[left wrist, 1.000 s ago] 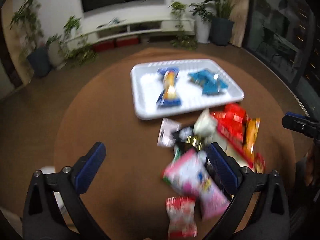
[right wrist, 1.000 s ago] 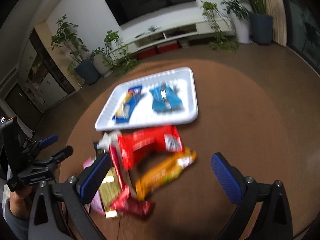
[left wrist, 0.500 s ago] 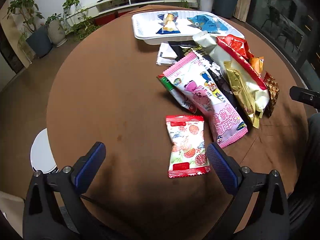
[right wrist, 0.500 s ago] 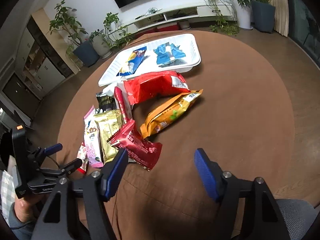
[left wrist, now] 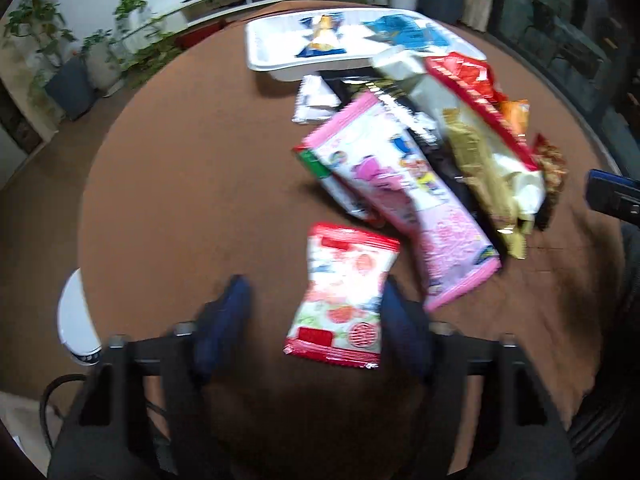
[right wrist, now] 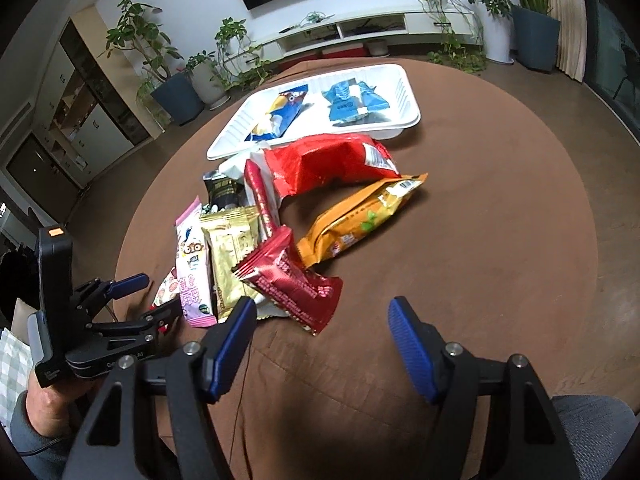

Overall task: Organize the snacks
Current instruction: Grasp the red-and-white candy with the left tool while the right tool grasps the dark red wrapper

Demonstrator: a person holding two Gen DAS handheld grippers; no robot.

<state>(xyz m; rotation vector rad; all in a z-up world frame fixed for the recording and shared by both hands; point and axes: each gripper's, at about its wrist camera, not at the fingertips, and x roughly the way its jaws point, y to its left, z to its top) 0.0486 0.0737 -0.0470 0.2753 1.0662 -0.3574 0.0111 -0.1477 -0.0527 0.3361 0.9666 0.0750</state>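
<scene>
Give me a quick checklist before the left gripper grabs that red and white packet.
1. Left gripper open: ok.
2. Red and white packet between its fingers: ok, though off-centre toward the right finger.
3. Packet free of the pink pack: cannot tell, corners close and blurred.
4. Tray has bare space: ok, two snacks inside.
5. Right gripper out of the way: ok, open near the dark red packet.
</scene>
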